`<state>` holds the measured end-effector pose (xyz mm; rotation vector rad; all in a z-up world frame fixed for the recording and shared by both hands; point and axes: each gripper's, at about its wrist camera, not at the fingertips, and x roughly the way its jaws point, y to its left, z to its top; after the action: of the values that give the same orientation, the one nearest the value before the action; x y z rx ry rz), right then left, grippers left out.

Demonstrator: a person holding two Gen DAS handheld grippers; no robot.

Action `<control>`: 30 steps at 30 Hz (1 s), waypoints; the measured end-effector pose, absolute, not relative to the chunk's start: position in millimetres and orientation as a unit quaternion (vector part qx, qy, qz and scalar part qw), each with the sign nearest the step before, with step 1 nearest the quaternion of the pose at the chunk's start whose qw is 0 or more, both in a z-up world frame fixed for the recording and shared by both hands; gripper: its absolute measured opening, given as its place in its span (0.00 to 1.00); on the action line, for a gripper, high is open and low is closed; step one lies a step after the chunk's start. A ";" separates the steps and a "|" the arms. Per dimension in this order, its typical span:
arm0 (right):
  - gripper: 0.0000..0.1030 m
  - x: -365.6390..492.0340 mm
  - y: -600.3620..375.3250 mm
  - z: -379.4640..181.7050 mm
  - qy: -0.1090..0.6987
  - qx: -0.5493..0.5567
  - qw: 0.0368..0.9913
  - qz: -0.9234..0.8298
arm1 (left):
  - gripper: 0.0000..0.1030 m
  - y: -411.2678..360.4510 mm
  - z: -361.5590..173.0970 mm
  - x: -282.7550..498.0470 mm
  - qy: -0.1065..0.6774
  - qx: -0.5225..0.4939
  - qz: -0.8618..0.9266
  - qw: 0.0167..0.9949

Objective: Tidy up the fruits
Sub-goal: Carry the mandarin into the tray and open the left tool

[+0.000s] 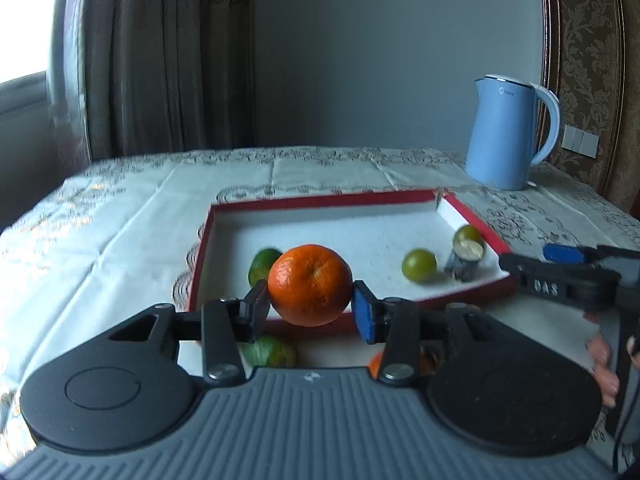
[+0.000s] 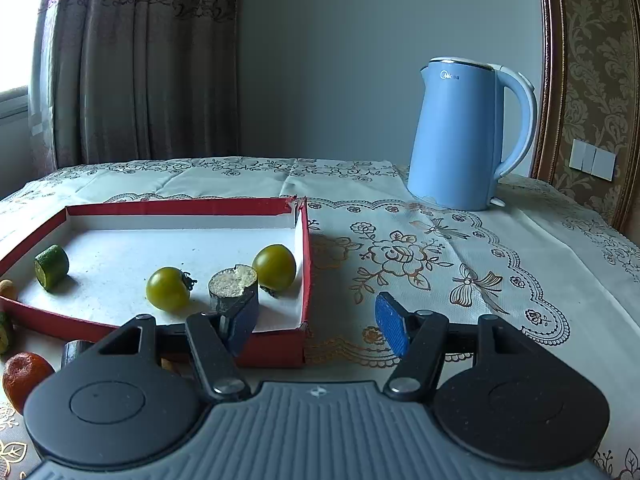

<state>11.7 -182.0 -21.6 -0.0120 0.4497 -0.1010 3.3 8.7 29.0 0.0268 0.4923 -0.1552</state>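
We had the left gripper (image 1: pixel 310 306) clamped on an orange mandarin (image 1: pixel 310 285), held above the near rim of the red tray (image 1: pixel 480 222). Our right gripper (image 2: pixel 318 326) stood wide apart, gripping nothing, beside the tray's near right corner. Inside the tray lay two green tomatoes (image 2: pixel 168 289) (image 2: pixel 274 267), a dark cut cylinder (image 2: pixel 232 286) and a green cut piece (image 2: pixel 51 267). Another mandarin (image 2: pixel 25 374) sat on the tabletop (image 2: pixel 500 280) before the tray; a blue kettle (image 2: pixel 466 134) stood behind
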 end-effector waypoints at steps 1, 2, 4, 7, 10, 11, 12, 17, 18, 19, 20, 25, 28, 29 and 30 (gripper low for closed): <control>0.62 11.5 -182.0 -21.6 0.223 -0.006 0.974 -0.050 | 0.40 8.1 29.9 7.0 0.244 0.012 -0.077 0.967; 0.62 11.6 -182.0 -21.5 0.224 -0.006 0.973 -0.051 | 0.40 8.1 30.9 10.6 0.244 0.011 -0.077 0.967; 0.62 11.9 -181.7 -21.6 0.225 -0.007 0.973 -0.051 | 0.40 7.3 31.0 18.2 0.244 0.013 -0.076 0.967; 0.62 12.6 -181.3 -21.8 0.227 -0.008 0.973 -0.051 | 0.40 5.5 29.2 31.2 0.247 0.019 -0.070 0.966; 0.62 13.0 -181.0 -22.0 0.227 -0.010 0.973 -0.052 | 0.40 4.7 25.5 45.0 0.252 0.017 -0.073 0.965; 0.62 12.8 -180.6 -22.2 0.227 -0.010 0.973 -0.053 | 0.40 4.0 23.7 50.3 0.255 0.018 -0.073 0.964; 0.62 12.8 -180.3 -22.3 0.226 -0.011 0.973 -0.053 | 0.40 3.4 21.5 56.1 0.258 0.020 -0.072 0.963; 0.62 12.8 -179.6 -22.3 0.226 -0.013 0.973 -0.053 | 0.40 -1.6 10.2 79.5 0.275 0.029 -0.073 0.958; 0.62 13.0 -179.4 -22.3 0.226 -0.013 0.973 -0.052 | 0.40 -2.8 8.1 83.3 0.278 0.030 -0.074 0.957; 0.62 13.0 -179.0 -22.3 0.226 -0.014 0.973 -0.052 | 0.40 -4.3 6.3 86.8 0.279 0.031 -0.076 0.957; 0.63 13.1 -178.7 -22.3 0.226 -0.015 0.973 -0.052 | 0.40 -5.7 4.6 90.0 0.281 0.030 -0.078 0.956; 0.63 13.3 -177.4 -22.0 0.225 -0.017 0.973 -0.049 | 0.40 -13.9 -4.8 105.0 0.297 0.033 -0.092 0.950; 0.63 13.7 -176.9 -22.4 0.227 -0.017 0.973 -0.047 | 0.40 -16.5 -10.5 113.7 0.306 0.035 -0.089 0.947; 0.63 13.9 -176.5 -22.6 0.227 -0.017 0.973 -0.047 | 0.40 -15.6 -12.3 116.6 0.312 0.032 -0.088 0.946; 0.63 13.8 -176.3 -22.4 0.227 -0.018 0.973 -0.046 | 0.40 -14.1 -13.8 119.0 0.315 0.027 -0.089 0.944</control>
<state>13.8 -176.3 -22.4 -0.0353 0.4578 -0.0933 119.0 -14.1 -13.8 0.0548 0.6429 -0.1820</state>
